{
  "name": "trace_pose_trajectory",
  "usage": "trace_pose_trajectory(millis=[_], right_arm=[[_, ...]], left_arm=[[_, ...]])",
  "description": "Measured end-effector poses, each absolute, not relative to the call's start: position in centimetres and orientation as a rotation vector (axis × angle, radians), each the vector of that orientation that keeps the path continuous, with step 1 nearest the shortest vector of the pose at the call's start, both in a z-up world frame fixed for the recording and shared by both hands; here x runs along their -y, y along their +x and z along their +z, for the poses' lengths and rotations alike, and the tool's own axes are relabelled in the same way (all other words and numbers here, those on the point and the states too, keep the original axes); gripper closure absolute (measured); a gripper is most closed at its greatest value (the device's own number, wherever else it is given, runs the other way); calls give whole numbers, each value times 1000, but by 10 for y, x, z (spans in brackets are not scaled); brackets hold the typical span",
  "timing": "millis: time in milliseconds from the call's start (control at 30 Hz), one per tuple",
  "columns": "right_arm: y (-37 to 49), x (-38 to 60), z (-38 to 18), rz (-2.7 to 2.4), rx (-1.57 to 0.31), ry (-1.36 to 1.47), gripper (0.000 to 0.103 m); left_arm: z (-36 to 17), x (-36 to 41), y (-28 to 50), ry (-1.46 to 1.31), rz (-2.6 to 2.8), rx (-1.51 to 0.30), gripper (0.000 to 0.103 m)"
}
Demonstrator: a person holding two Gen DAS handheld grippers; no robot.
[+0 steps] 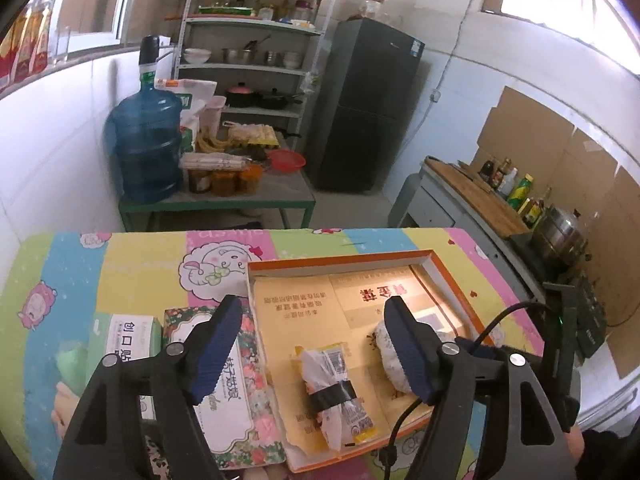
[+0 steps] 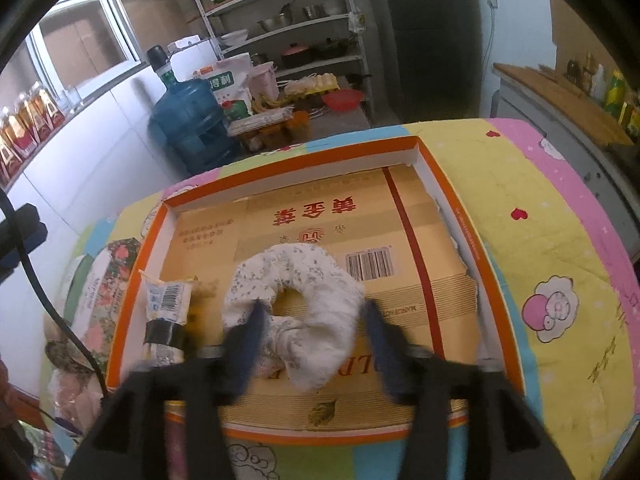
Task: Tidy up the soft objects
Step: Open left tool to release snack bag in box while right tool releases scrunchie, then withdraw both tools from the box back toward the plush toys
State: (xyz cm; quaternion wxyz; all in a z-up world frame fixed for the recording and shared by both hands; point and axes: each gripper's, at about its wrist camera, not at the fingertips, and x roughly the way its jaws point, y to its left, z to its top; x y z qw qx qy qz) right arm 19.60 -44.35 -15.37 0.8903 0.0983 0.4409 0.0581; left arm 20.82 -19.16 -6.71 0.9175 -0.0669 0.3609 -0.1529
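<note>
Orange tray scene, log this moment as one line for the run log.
left claw: open, above tray | right claw: open, astride white fabric ring | orange tray: holds ring, taped packet | outside tray: floral tissue pack

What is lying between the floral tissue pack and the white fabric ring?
The taped snack packet lies inside the orange tray, between the floral tissue pack and white fabric ring; the right wrist view shows it.

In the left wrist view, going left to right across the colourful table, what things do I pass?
Green-and-white box → floral tissue pack → taped snack packet inside the orange tray → white floral cloth ring, also in the tray, partly hidden behind the open left tongs.
</note>
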Motion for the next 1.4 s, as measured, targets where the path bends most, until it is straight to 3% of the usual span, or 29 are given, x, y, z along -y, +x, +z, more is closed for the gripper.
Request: trace_pose_trajectory(millis=[700, 1400], right_arm=[[133, 415, -98, -5, -767, 157, 39], [36, 326, -39, -6, -629, 135, 39]], left_arm=[[-50, 167, 163, -109, -393, -701, 26], [-15, 51, 70, -159, -359, -551, 25]])
